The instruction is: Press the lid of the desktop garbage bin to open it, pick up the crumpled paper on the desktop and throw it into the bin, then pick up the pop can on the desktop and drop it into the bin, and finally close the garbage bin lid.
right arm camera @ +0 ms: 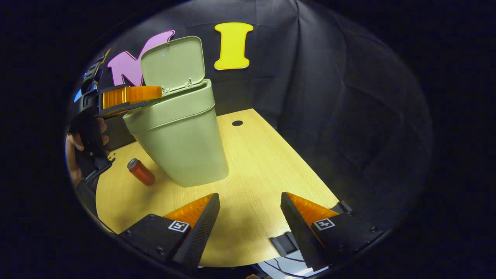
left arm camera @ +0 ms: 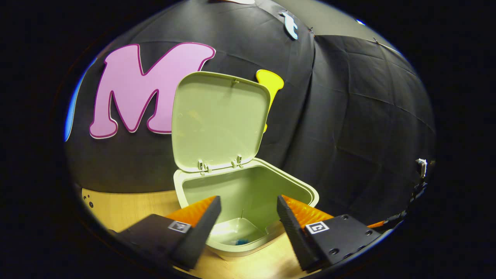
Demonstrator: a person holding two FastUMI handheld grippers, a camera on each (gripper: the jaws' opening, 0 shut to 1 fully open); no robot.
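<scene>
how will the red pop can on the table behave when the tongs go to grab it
The pop can lies on its side on the smooth wooden table, so a nudge would probably roll it. Its round, glossy wall looks slippery, so the tongs may slide unless they close across its middle. It is likely light and thin-walled, so a hard squeeze could dent it.

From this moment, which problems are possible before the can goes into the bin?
1. The pop can lies on its side on the table, so it may roll away when jaws close on it.
2. It lies close to the bin; reaching for it might bump the tall bin.
3. The left gripper hovers open over the bin's mouth, near the upright lid, and could knock the lid shut.
</scene>
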